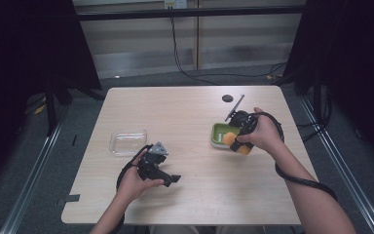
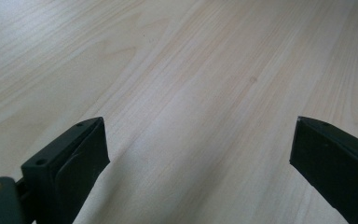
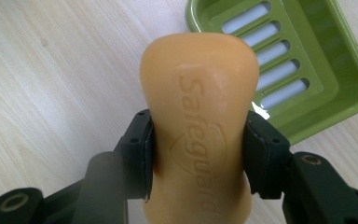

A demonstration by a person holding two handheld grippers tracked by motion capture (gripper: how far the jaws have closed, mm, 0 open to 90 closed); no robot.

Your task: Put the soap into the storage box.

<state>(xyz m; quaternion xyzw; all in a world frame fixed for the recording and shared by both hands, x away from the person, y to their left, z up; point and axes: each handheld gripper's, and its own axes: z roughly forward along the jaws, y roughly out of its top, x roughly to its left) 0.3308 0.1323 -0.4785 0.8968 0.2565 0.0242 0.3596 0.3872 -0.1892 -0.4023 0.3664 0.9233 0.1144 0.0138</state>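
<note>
— Where do we have the soap bar (image 3: 199, 135)?

— Clamped in our right gripper (image 3: 198, 154): both black jaws press its narrow waist, and the stamped word "Safeguard" runs along its orange face. In the high view the bar (image 1: 232, 139) sits at about four o'clock on the table (image 1: 195, 195), under the right hand (image 1: 264, 135).

— And the green soap dish (image 3: 326, 88)?

— Just beyond the bar, toward one o'clock in the right gripper view, slotted floor showing. We cannot tell whether soap and dish touch.

— What about our left gripper (image 2: 198, 168)?

— Jaws spread wide with bare wood between them. In the high view the left gripper (image 1: 168, 179) lies at seven o'clock, held by the left hand (image 1: 132, 181).

— Anything else?

— A clear plastic lid (image 1: 128, 142) at nine o'clock, and a small dark disc (image 1: 227, 98) near the far edge at one o'clock.
</note>
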